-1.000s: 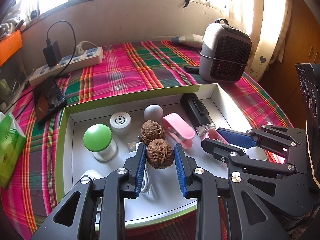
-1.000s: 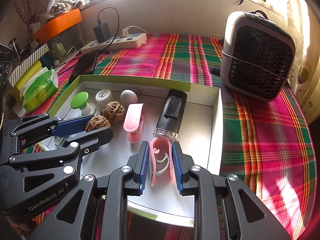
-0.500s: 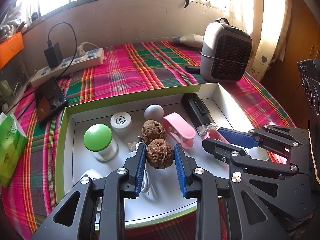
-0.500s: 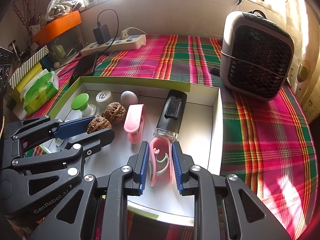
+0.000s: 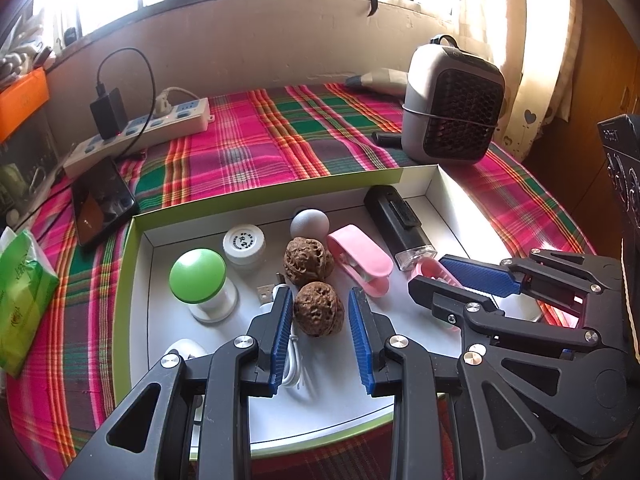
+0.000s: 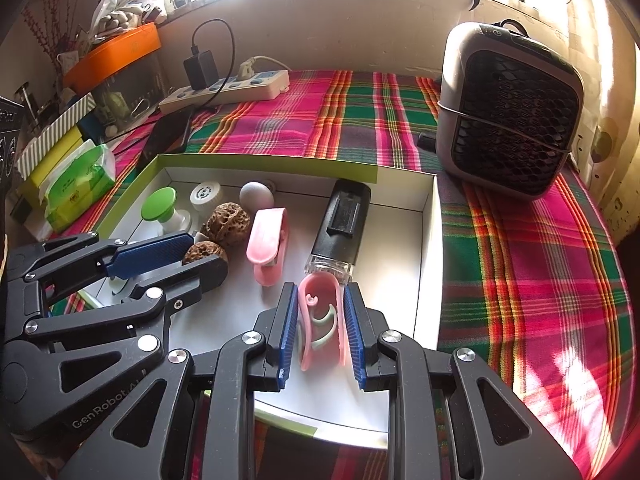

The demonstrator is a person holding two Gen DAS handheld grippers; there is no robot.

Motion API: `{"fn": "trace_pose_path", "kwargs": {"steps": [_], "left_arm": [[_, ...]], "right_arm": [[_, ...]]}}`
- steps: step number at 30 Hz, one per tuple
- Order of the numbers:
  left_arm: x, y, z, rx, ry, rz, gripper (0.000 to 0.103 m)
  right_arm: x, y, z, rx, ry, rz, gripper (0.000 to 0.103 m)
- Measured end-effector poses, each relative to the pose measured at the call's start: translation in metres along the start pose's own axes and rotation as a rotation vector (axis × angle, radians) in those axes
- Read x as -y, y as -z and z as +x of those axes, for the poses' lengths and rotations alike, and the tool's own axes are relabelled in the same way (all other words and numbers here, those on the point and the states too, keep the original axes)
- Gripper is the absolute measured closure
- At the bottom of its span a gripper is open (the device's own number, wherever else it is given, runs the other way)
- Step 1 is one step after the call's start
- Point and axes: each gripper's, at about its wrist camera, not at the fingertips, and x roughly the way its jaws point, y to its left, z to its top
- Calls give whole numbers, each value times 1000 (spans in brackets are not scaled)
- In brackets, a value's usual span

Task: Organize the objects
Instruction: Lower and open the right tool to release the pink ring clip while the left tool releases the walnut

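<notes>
Walnut (image 5: 318, 308) and pink clip (image 6: 322, 320), both inside the white tray (image 5: 440, 184)

We see the left tool (image 5: 318, 320) straddling the walnut, blue pads apart from its sides (no grip), while the right tool (image 6: 322, 328) is clenched on the pink clip near the tray's front edge, just below the black lighter (image 6: 344, 220).

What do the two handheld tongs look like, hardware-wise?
Both the left tongs and right tongs match: matte black linkage arms with triangular cutouts, silver rivets and ribbed blue pads. The left one carries white "GenRobot.AI" lettering. No cables, hands or sleeves visible.
</notes>
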Motion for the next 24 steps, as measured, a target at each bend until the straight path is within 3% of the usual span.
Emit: {"fn": "trace_pose_path", "kwargs": {"steps": [24], "left_arm": [[-5, 3, -2, -6, -17, -18, 75]], "right_arm": [[-4, 2, -3, 5, 7, 11, 71]]}}
